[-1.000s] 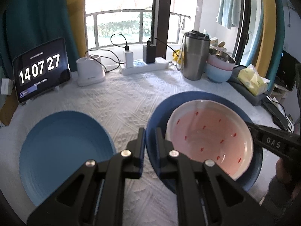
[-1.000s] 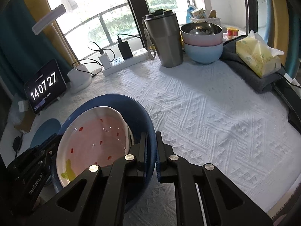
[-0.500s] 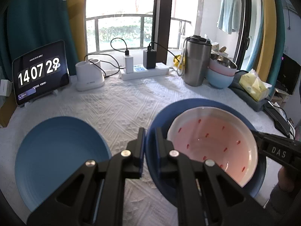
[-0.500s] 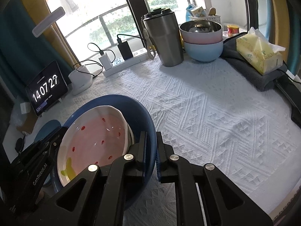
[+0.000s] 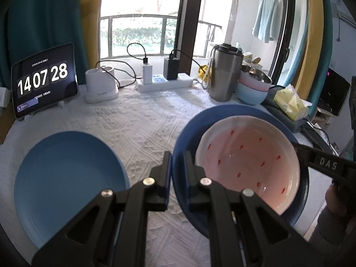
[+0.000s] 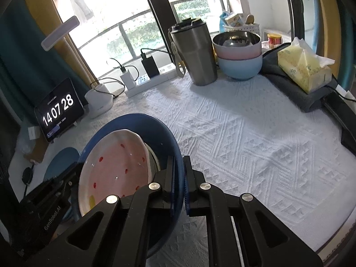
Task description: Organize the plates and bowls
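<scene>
Bowl point(image 5: 247, 164) in plate point(image 5: 189, 133), second plate point(image 5: 66, 178) at left

Black angular gripper point(image 5: 176, 162) arms with silver screws, blue finger pads, white "DAS" and "GenRobot.AI" lettering

Lived-in home, table set by a balcony window. White textured tablecloth point(image 6: 244, 138); at 12 o'clock balcony railing point(image 5: 142, 20) with greenery, towel point(image 5: 265, 19) hanging at 1 o'clock. Power strip point(image 5: 164, 83), steel tumbler point(image 6: 195, 55), tissue pack point(image 6: 304, 66), curtains point(image 5: 44, 17) at 10 o'clock.
</scene>
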`<state>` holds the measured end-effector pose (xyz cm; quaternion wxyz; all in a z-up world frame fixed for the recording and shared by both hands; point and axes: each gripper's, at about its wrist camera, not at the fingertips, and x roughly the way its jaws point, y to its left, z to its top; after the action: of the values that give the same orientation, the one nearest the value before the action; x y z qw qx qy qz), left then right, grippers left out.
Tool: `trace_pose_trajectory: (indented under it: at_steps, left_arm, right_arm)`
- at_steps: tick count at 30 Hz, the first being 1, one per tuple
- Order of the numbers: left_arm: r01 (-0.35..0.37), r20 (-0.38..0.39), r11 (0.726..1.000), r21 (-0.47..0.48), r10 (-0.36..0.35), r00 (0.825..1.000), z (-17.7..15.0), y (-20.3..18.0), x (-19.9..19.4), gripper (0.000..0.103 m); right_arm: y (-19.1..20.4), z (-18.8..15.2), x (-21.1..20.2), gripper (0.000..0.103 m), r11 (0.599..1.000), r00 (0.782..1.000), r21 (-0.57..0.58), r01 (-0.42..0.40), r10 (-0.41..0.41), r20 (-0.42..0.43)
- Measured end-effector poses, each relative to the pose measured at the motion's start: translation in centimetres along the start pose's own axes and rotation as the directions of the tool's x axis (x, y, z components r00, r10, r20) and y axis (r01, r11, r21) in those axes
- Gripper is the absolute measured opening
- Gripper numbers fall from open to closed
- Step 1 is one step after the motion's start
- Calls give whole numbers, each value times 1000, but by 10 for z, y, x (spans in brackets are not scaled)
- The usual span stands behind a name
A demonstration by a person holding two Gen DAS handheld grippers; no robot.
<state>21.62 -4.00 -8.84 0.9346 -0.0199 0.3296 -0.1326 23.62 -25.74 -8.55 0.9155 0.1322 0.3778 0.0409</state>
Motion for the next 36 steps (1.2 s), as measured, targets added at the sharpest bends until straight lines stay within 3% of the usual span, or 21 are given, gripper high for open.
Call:
trace_pose_trajectory:
  at_steps: [22, 36]
  left_arm:
    - [2, 78, 1000, -28, 0, 997, 17, 17, -31, 8]
    - [-21, 116, 998, -67, 29, 993, 23, 47, -54, 8]
  right_arm:
    - [24, 15, -19, 10, 999, 998, -19, -33, 34, 47]
    - [59, 20, -21, 10, 996, 996, -57, -65, 68, 52]
